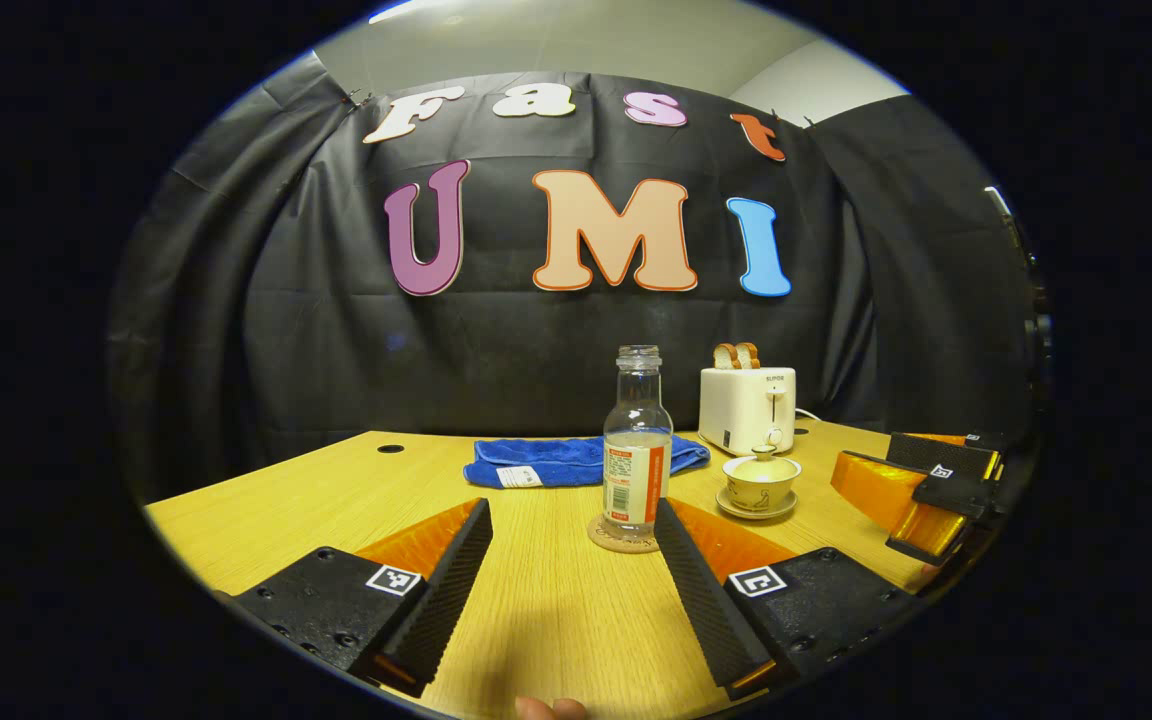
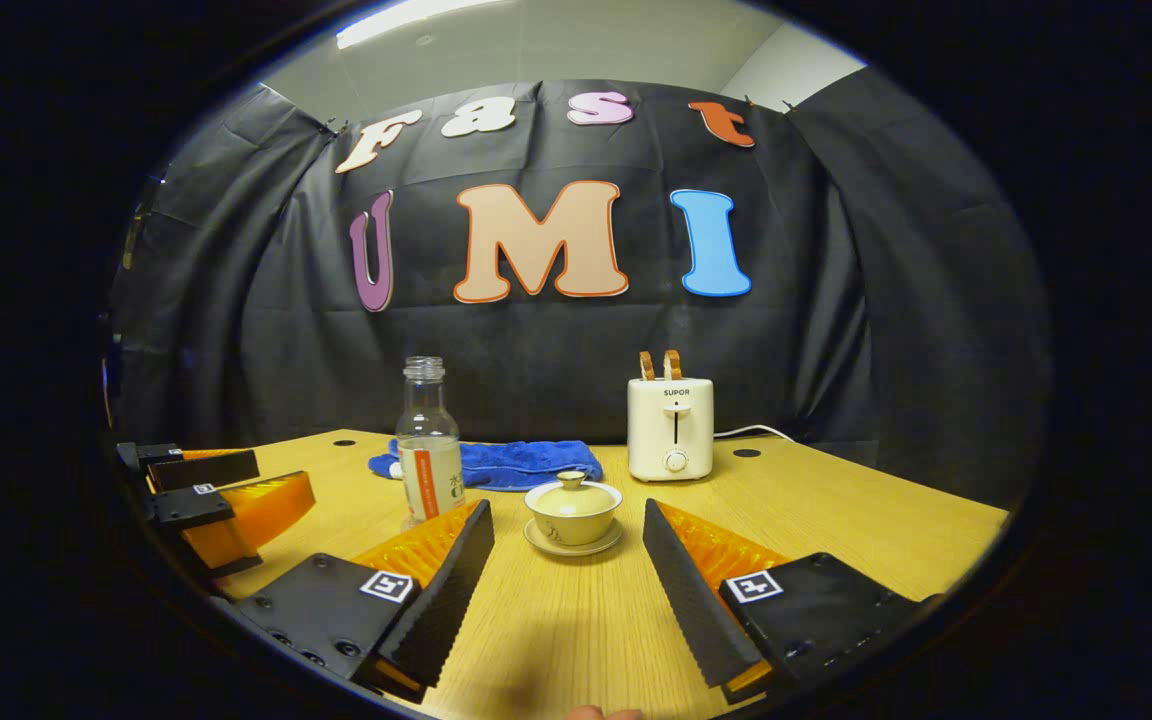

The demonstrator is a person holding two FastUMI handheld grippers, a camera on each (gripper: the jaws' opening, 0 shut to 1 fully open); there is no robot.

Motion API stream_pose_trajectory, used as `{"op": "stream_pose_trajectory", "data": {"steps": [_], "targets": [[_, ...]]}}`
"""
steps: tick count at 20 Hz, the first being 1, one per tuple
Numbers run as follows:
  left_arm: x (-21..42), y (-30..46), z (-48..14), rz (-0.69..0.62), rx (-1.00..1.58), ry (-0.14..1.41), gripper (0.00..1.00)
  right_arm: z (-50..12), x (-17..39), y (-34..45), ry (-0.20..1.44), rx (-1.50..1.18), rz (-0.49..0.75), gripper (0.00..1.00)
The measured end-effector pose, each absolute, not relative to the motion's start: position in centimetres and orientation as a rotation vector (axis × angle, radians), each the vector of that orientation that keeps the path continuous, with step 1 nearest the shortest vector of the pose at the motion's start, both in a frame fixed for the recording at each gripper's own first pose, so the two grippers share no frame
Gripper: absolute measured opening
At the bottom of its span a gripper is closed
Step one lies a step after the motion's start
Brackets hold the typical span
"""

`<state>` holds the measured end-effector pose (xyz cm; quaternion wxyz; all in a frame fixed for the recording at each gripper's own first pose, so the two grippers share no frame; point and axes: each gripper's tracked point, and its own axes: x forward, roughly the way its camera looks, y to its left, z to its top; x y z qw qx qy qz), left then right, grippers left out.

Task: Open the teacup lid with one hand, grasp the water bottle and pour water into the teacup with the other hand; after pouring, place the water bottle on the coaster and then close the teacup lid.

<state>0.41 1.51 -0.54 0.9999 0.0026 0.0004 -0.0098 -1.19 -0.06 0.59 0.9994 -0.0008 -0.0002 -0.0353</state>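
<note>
Both grippers, left gripper (image 1: pixel 576 590) and right gripper (image 2: pixel 566 590), hovered over wooden table (image 1: pixel 266 500), fingers spread apart, holding nothing. Clear capless water bottle (image 1: pixel 637 445) stood upright on round cork coaster (image 1: pixel 620 537). Cream lidded teacup (image 2: pixel 573 510) sat on its saucer beside it, lid on.

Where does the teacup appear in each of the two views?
Left gripper view: the teacup sits right of centre, right of the water bottle.
Right gripper view: it is at centre, between the hand-held gripper's fingers, the bottle to its left.
Shared landmark: the white toaster behind it.
</note>
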Motion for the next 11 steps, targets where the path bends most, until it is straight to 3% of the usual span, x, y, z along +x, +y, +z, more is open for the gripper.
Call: {"op": "stream_pose_trajectory", "data": {"steps": [1,4,7,11], "targets": [[0.0,1.2,-0.6,-0.023,0.006,0.004,0.95,0.7,-2.0,-0.3,-0.005,-0.001,-0.077,1.00],[-1.4,0.6,-0.5,-0.031,0.006,0.002,0.95,0.8,-3.8,-0.6,-0.005,-0.001,-0.086,0.93],[-2.0,0.4,-0.5,-0.033,0.006,0.001,0.95,0.7,-4.5,-0.5,-0.003,-0.001,-0.083,0.96],[-2.0,0.4,-0.5,-0.031,0.006,0.005,0.95,0.7,-4.4,-0.5,-0.001,-0.001,-0.083,0.93]]}}
